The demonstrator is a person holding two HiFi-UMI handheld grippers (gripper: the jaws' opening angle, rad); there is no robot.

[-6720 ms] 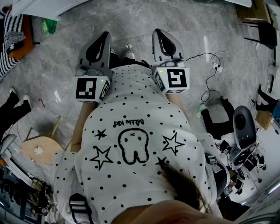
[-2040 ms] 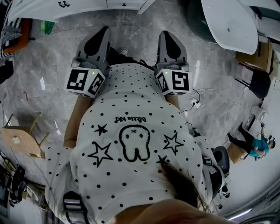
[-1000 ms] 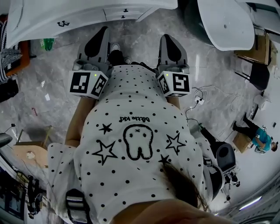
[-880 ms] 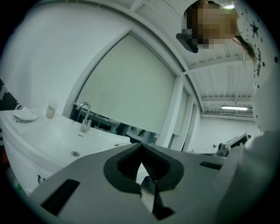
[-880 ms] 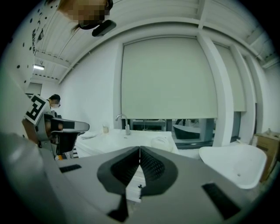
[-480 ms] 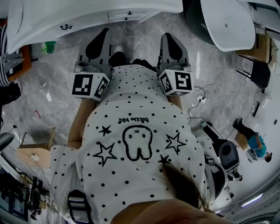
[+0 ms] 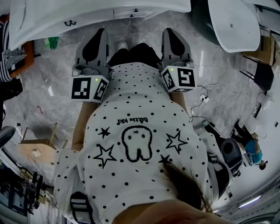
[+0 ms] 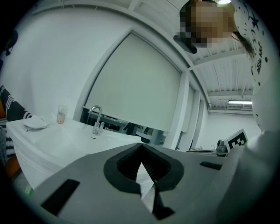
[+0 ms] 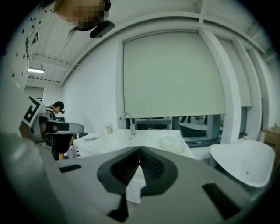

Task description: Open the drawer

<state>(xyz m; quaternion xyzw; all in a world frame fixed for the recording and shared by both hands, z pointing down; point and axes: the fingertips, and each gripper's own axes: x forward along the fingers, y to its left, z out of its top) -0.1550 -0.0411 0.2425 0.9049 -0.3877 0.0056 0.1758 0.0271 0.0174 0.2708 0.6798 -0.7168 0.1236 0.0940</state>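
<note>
A white cabinet [image 7: 87,15] runs along the top of the head view. It has a drawer front [image 7: 146,12] with a small dark handle [image 7: 134,9], and another handle [image 7: 68,22] sits further left. My left gripper [image 7: 101,33] and right gripper [image 7: 168,31] are held in front of the person's body, pointing at the cabinet and apart from it. Both are shut with nothing in them. In the left gripper view my left gripper [image 8: 141,148] faces the counter [image 8: 65,140] and its faucet [image 8: 96,119]. My right gripper [image 9: 139,149] faces the same faucet [image 9: 127,121].
A round white table [image 7: 232,22] stands at the right of the cabinet. A wooden stool [image 7: 37,148] is on the grey floor at left, and cables [image 7: 205,94] lie at right. A white mound [image 9: 173,143] and a cup [image 9: 108,128] rest on the counter.
The cabinet has come lower and nearer in the head view as the person and both grippers moved toward it. Both pairs of jaws stayed shut.
</note>
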